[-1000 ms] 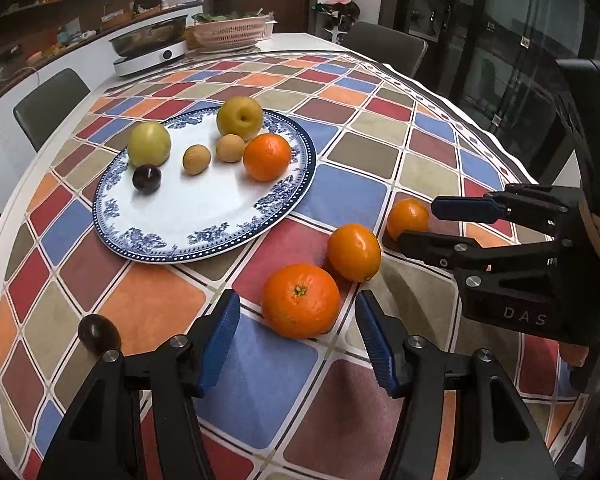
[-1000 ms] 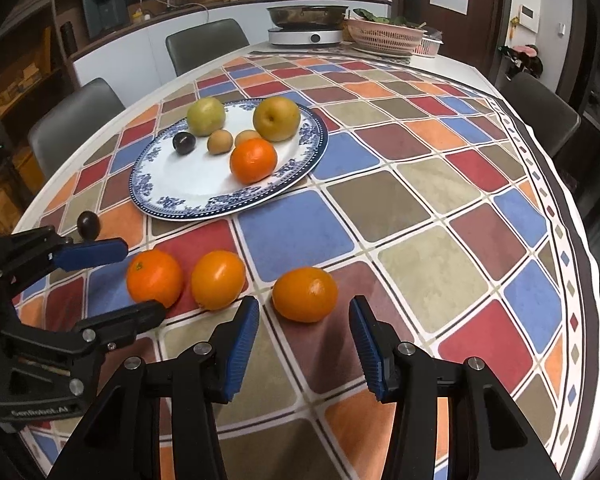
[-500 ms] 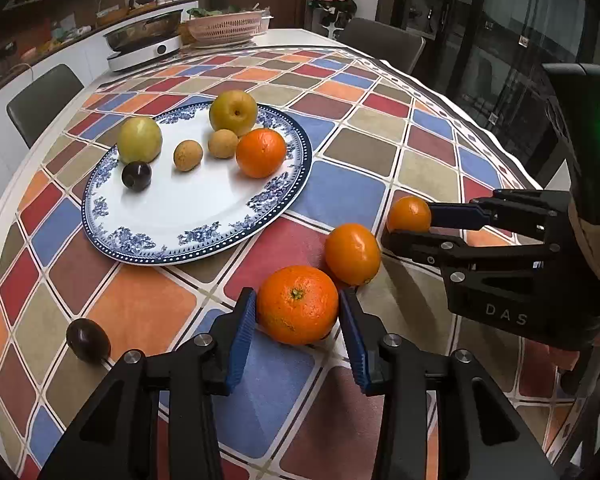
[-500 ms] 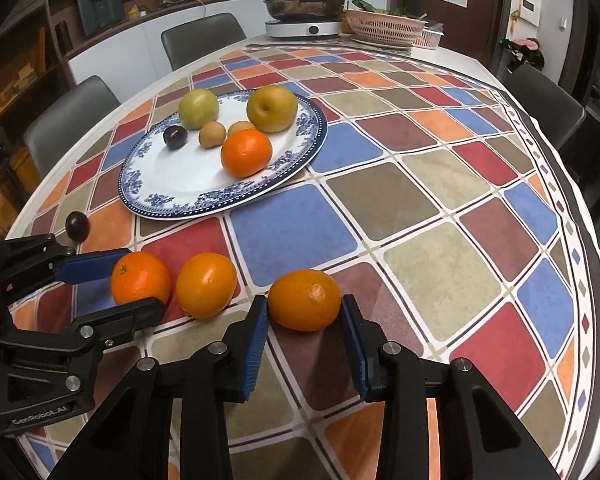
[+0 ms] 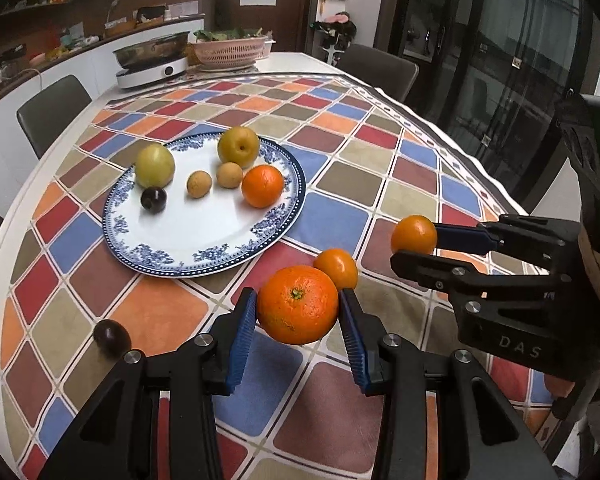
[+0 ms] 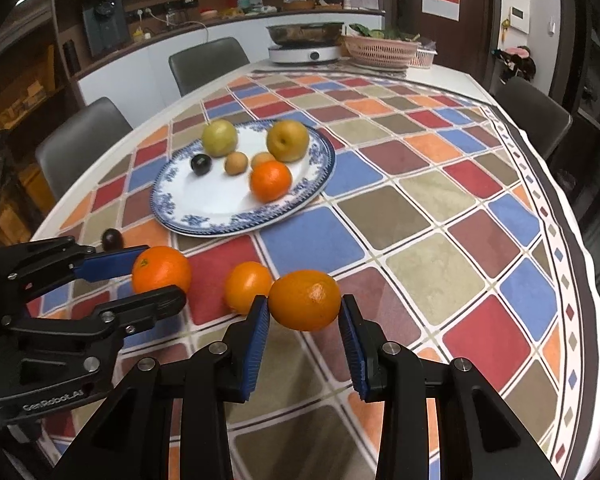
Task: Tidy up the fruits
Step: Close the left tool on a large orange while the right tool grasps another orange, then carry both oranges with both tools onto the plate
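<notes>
Grippers (image 5: 298, 312) (image 6: 304, 302) each clamping an orange, stem end (image 5: 297, 293) only in left view.

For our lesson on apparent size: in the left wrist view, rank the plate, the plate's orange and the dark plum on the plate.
1. Plate
2. Orange
3. Dark plum
All sit at a similar distance, so the ranking is safe.

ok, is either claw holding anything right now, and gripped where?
Both. Left claw clamps an orange across its sides, stem end facing the camera. Right claw clamps another orange across its sides.
</notes>
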Demonstrator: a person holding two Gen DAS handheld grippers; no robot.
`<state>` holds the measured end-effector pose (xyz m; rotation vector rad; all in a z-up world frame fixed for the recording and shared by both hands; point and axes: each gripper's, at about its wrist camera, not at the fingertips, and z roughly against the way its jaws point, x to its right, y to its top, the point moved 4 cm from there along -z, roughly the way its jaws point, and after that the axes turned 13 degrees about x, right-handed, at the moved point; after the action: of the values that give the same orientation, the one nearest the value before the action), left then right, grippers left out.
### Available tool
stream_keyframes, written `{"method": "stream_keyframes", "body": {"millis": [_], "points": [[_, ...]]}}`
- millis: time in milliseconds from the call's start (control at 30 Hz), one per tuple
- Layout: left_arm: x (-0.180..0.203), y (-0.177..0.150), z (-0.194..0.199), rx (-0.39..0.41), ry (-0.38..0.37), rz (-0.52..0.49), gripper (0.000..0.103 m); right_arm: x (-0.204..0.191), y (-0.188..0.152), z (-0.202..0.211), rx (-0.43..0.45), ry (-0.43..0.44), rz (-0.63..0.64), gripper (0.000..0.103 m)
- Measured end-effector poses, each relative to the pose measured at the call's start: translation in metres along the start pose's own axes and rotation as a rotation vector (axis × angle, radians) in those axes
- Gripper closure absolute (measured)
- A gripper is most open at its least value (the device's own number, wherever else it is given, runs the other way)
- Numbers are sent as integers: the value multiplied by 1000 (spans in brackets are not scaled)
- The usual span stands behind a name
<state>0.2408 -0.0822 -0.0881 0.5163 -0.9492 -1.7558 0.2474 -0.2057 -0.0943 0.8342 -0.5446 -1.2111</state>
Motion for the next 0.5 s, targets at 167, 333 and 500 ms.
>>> {"method": "stream_keyframes", "body": {"millis": [167,333,500], "points": [[-3,4,18,33,-2,13,62,-11,6,16,32,17,-7,66],[-7,10,36,67,9,20,62,-23,12,30,61,33,-4,66],[-13,17,51,98,27,25,62,-34,20,41,86,45,-3,66]]}}
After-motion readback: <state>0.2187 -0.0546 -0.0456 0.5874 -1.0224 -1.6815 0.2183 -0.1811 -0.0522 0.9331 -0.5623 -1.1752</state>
